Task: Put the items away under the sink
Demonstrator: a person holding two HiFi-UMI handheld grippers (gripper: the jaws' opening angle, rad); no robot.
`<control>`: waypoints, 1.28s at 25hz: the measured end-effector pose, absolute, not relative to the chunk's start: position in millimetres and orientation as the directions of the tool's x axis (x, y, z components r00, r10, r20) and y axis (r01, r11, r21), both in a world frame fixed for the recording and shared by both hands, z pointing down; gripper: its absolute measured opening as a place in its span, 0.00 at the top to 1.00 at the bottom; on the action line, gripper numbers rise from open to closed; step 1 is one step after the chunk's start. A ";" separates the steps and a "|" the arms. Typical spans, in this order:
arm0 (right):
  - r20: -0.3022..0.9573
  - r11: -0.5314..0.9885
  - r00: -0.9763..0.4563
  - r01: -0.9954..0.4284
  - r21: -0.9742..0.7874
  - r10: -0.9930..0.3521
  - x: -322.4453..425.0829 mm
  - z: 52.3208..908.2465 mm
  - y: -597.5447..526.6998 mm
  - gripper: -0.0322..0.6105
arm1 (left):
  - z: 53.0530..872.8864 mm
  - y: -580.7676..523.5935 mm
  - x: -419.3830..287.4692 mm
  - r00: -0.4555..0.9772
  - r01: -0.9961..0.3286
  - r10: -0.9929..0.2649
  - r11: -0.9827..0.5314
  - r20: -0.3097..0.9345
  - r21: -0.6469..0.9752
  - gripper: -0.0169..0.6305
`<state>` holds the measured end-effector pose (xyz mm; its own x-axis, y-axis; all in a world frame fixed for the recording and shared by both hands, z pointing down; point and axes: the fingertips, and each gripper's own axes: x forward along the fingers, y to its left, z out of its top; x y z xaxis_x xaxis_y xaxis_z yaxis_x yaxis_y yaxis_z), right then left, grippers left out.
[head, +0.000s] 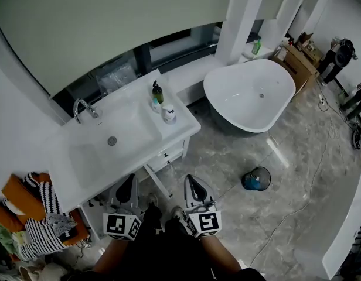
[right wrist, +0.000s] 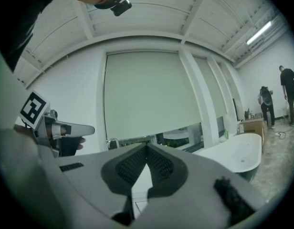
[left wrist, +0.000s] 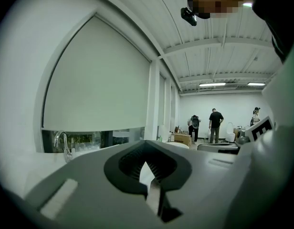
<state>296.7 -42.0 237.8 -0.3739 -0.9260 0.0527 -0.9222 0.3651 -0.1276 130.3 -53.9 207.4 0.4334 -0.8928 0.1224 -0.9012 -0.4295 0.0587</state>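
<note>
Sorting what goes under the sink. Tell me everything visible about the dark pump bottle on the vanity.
The dark pump bottle stands upright on the white vanity top, right of the basin, near the back edge. Dark green-black body, black pump head; material and label too small to tell. A small pale container sits close in front of it; contact is unclear. Nothing grips it.

I see a glossy white basin (head: 87, 157), shiny metal tap (head: 81, 107), polished marbled floor (head: 239, 157) and striped knitted cloth (head: 48, 201).
</note>
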 end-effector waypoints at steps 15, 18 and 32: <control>0.081 0.376 -0.381 -0.923 -0.080 -0.921 278.0 254.4 -105.1 0.93 | 217.2 -119.4 143.6 0.491 -0.871 -0.864 -0.483 0.109 0.093 0.96; 0.099 0.368 -0.375 -0.926 -0.079 -0.922 272.5 259.8 -123.6 0.93 | 221.0 -136.1 142.3 0.500 -0.865 -0.858 -0.490 0.115 0.110 0.96; 0.195 0.330 -0.332 -0.943 -0.044 -0.923 259.7 294.3 -201.9 0.93 | 240.6 -198.2 140.8 0.535 -0.842 -0.835 -0.514 0.131 0.164 0.96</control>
<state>259.7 -201.9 294.3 -0.3321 -0.9229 0.1949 -0.9429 0.3301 -0.0438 140.8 -198.2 240.6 0.5350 -0.8347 0.1308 -0.8419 -0.5139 0.1644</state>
